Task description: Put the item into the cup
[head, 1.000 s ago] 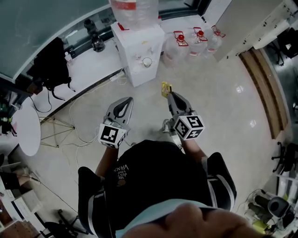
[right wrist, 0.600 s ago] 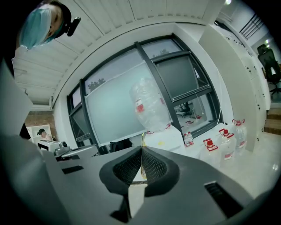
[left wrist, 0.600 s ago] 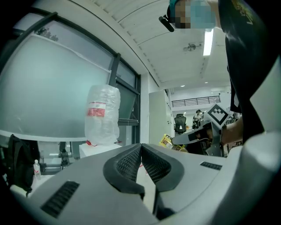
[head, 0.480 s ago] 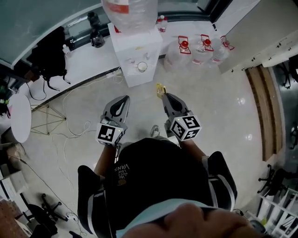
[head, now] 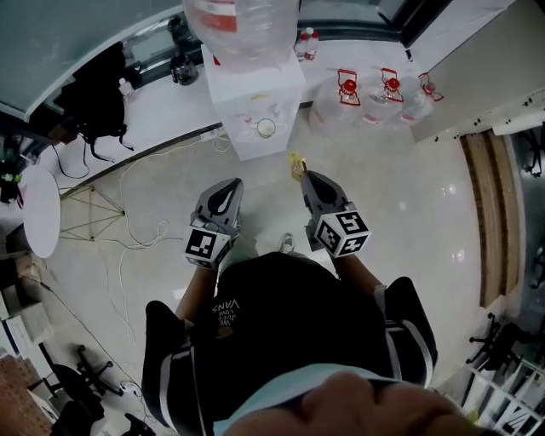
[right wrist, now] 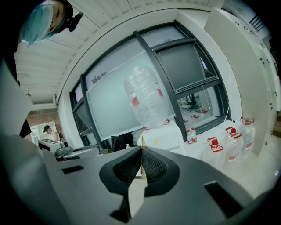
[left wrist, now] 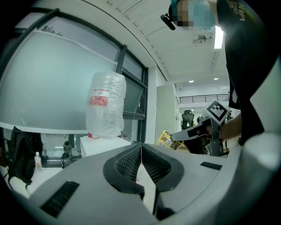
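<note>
Pinching the packet [head: 297, 164] in our right gripper [head: 305, 175], left gripper [head: 229, 186] clenched empty, we centre it above the cup [head: 266, 128] on the dispenser [head: 255, 89] before release.

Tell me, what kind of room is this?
Probably the water corner of an office or lab. There's a white water dispenser with a big upturned bottle on top, spare water jugs on the shiny floor beside it, and an office chair farther back.

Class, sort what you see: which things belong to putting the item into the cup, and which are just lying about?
Job: yellow packet, pinched in the right tool; cup on the water dispenser.
Lying about: water jugs, black bag, floor cables, round white table.
</note>
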Action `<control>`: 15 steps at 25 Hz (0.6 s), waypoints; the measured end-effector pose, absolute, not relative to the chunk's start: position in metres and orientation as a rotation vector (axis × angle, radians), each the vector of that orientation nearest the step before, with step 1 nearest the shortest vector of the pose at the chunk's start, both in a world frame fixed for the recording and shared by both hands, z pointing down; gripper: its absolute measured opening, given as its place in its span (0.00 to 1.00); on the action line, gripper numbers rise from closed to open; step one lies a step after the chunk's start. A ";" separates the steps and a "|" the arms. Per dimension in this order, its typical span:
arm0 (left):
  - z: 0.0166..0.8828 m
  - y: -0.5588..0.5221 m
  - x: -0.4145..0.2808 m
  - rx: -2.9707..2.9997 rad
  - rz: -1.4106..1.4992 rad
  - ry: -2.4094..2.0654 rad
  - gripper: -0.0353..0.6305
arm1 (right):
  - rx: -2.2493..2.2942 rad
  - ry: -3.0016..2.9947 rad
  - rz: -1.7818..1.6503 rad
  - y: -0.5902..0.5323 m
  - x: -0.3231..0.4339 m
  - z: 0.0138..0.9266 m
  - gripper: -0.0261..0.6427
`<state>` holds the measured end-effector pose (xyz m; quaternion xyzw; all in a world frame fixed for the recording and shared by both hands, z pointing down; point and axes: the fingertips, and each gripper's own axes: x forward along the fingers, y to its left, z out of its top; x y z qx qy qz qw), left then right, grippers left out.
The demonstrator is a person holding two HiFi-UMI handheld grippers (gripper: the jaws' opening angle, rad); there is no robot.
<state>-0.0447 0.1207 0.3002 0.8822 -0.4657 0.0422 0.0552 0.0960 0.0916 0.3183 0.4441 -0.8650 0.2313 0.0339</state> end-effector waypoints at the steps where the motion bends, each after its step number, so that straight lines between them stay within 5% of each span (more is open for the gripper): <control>1: 0.304 0.112 -0.048 2.686 0.135 -1.392 0.08 | 1.384 -2.647 0.718 0.085 0.092 0.321 0.10; 15: 0.338 0.001 -0.111 2.917 0.280 -0.879 0.08 | 1.747 -2.452 0.775 0.009 0.009 0.343 0.10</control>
